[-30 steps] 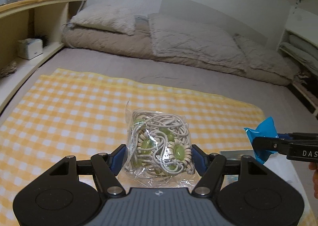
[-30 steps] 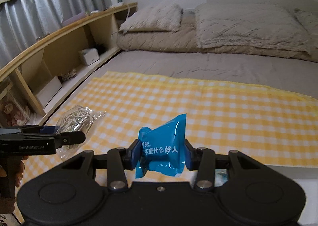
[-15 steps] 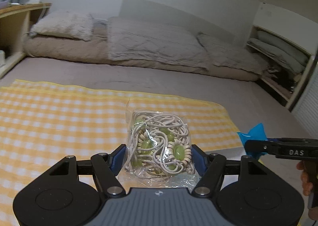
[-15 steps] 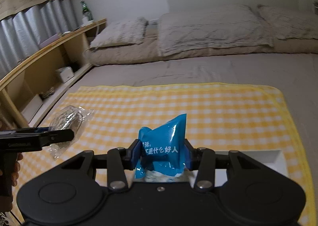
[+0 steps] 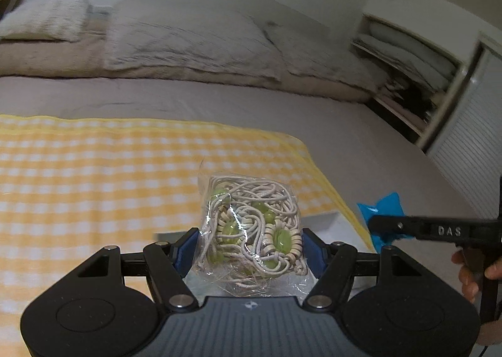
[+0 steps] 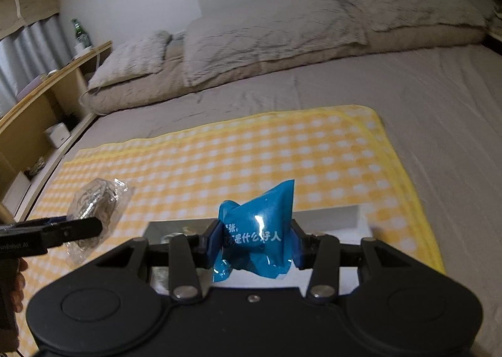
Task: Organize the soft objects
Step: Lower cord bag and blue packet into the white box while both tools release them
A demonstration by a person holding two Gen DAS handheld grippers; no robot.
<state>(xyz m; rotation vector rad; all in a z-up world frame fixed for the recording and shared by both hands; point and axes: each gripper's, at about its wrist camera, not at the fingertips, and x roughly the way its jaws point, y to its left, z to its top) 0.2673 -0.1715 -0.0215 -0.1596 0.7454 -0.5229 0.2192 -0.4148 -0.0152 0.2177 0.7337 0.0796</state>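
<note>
Pinching a clear bag of cords (image 5: 251, 225), the left gripper (image 5: 249, 250) squeezes its soft middle; the right gripper (image 6: 254, 244) pinches a light, slippery blue packet (image 6: 255, 231).

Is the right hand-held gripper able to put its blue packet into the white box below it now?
Probably yes: the right hand-held gripper holds the blue packet above the open white box, and nothing blocks the way.
</note>
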